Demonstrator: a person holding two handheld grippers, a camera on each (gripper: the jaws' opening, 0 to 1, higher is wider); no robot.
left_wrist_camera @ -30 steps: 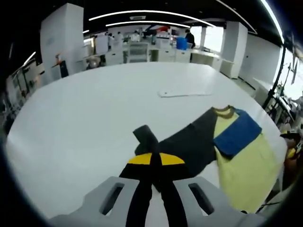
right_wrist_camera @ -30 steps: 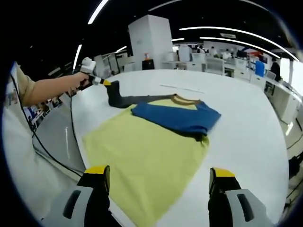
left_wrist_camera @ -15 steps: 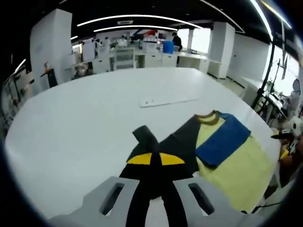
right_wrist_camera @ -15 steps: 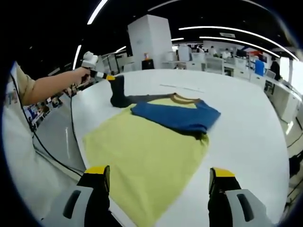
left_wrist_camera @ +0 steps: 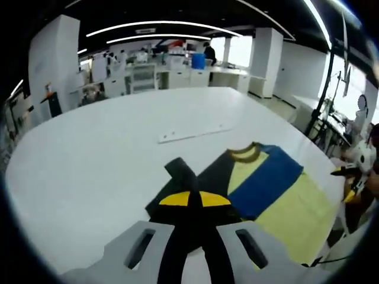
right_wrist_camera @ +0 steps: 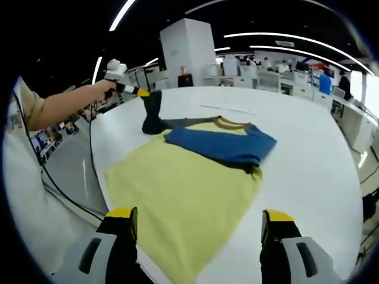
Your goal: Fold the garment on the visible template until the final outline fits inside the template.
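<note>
Right now the left gripper (left_wrist_camera: 189, 204) is clamped on the dark sleeve (right_wrist_camera: 152, 111) of the garment (right_wrist_camera: 189, 189), lifting it off the white table (left_wrist_camera: 89, 154); in the right gripper view that sleeve hangs at about 10 o'clock from the person's raised hand (right_wrist_camera: 106, 90). The right gripper (right_wrist_camera: 198, 234) has its jaws spread wide with nothing between them, hovering over the yellow body's near hem.

The garment lies mid-table, its blue sleeve (right_wrist_camera: 222, 145) already folded across the chest below the brown collar (right_wrist_camera: 231, 123). A thin white strip (left_wrist_camera: 192, 131) lies at 12 o'clock beyond the collar (whether it belongs to the template I cannot tell).

My worry: with only one sleeve pinched and nothing pinning the body, carrying the sleeve over could drag the whole garment sideways and undo the blue fold, or the sleeve could land bunched and stick out past the outline. A slipping pinch would drop it short.

Compared with a second ago, the hand in the right gripper view sits higher and the sleeve stands more upright, while the right gripper has stayed put.
</note>
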